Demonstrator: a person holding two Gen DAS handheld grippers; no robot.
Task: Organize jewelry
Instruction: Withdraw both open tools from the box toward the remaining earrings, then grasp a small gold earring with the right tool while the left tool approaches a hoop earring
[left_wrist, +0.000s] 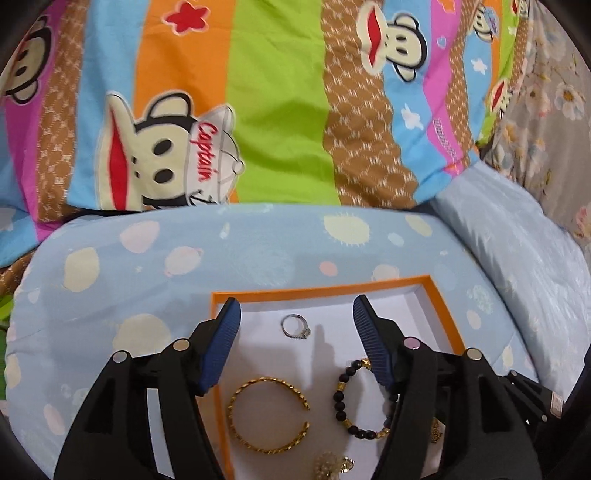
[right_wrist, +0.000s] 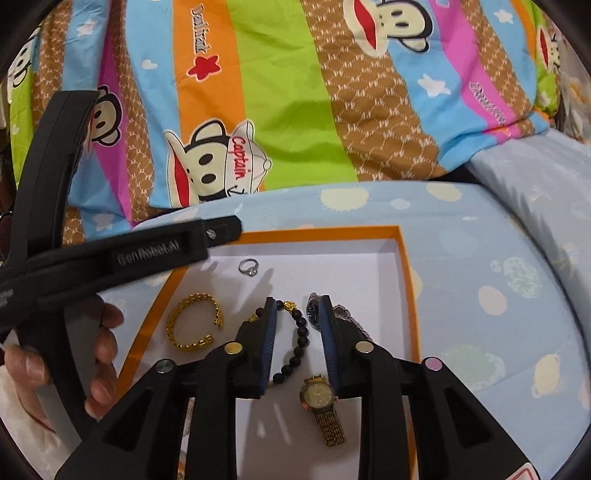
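I have both tools apart and empty above the orange-rimmed box on the bed — left tool over the silver ring, right tool astride the black bead bracelet — next I must lower and pinch carefully.

Each hand-held gripper is matte black plastic with two angular, hollowed finger arms ending in dark blue ribbed pads; the left hand-held gripper and the right hand-held gripper look alike. Round metal discs sit at the finger joints, silver, brass-toned and one pinkish. Seen from the right wrist camera, the left unit's black side bar bears pale "GenRobot.AI" lettering and a small screw near its tip, with a hand around its handle.
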